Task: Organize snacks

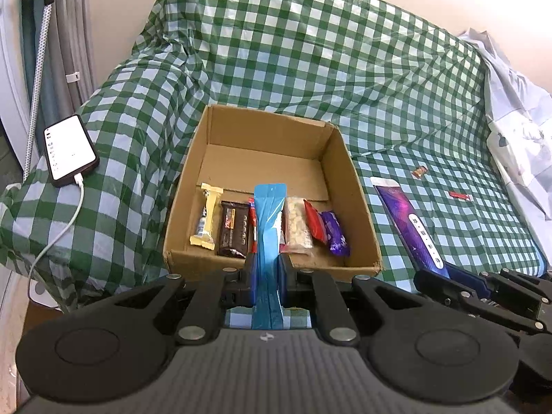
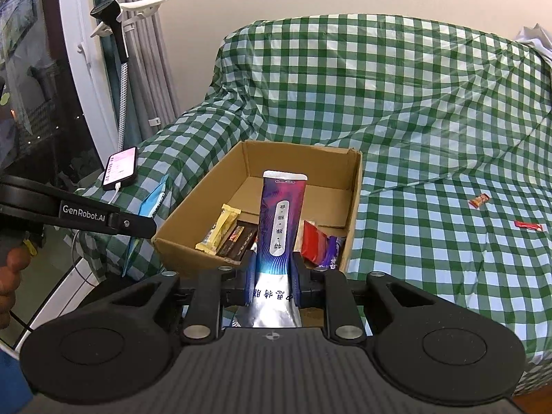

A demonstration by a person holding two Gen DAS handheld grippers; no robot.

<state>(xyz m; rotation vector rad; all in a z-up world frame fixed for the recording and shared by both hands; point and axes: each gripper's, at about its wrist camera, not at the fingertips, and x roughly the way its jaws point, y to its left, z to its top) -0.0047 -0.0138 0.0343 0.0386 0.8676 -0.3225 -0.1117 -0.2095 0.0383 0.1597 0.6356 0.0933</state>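
An open cardboard box [image 1: 358, 203] [image 2: 193, 214] sits on the green checked cover. It holds several snack bars in a row: a pale yellow one [image 1: 207, 220] [image 2: 220, 231], a dark brown one [image 1: 234, 229] [image 2: 236, 238], a red one [image 1: 315, 220] [image 2: 312, 243] and a purple one [image 1: 334, 233] [image 2: 332, 252]. My left gripper [image 1: 267, 269] is shut on a blue pouch [image 1: 268, 224], held at the box's near wall. My right gripper [image 2: 273, 277] is shut on a purple pouch [image 2: 281, 217] [image 1: 407, 217], also at the near wall.
A phone [image 1: 69, 150] [image 2: 120, 167] charges on the sofa arm to the left. Two small wrapped sweets [image 1: 419, 171] [image 1: 459, 195] [image 2: 479, 200] [image 2: 528, 226] lie on the cover to the right of the box. White cloth [image 1: 517, 131] lies at the far right.
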